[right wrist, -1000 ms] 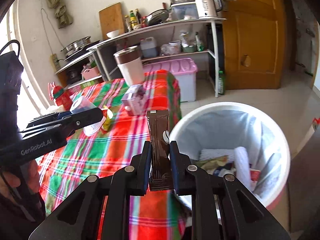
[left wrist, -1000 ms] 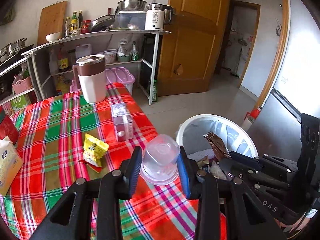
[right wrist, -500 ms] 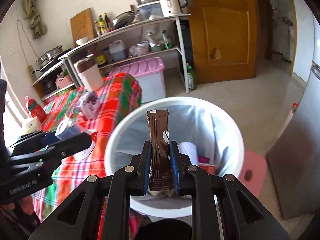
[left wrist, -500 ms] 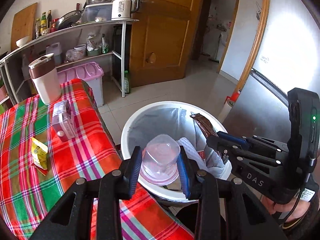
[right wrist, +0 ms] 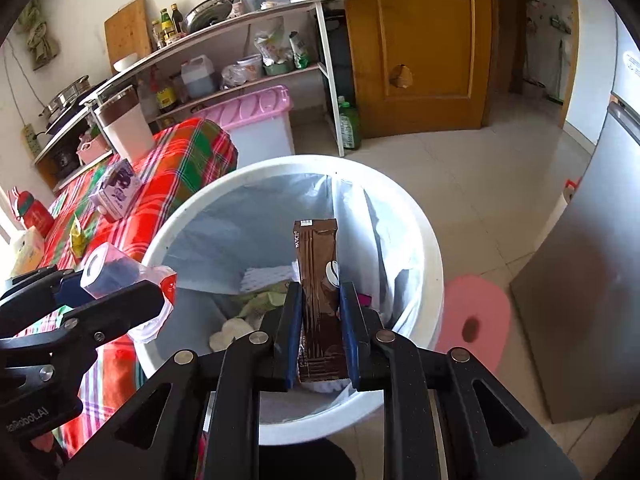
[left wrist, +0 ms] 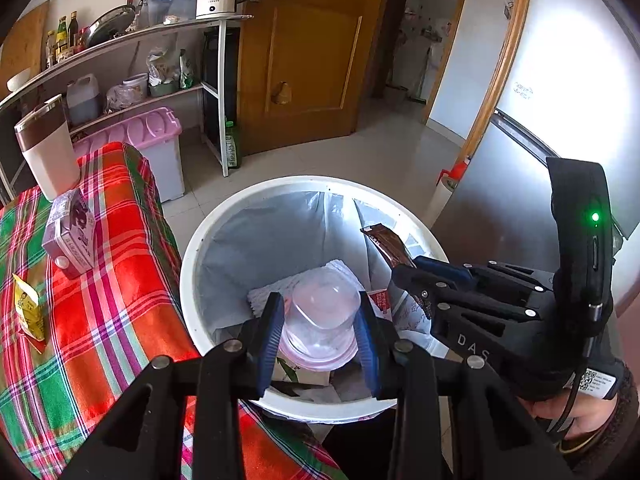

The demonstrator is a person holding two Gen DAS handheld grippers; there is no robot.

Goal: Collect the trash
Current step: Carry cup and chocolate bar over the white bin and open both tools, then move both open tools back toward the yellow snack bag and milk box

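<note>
My left gripper [left wrist: 320, 338] clamps the clear plastic cup [left wrist: 322, 322]; my right gripper [right wrist: 320, 330] pinches the brown wrapper [right wrist: 319, 300]. A second ago both hung over the plaid table; now both are above the white bin [left wrist: 192, 256], at 12 o'clock, ready to drop
</note>
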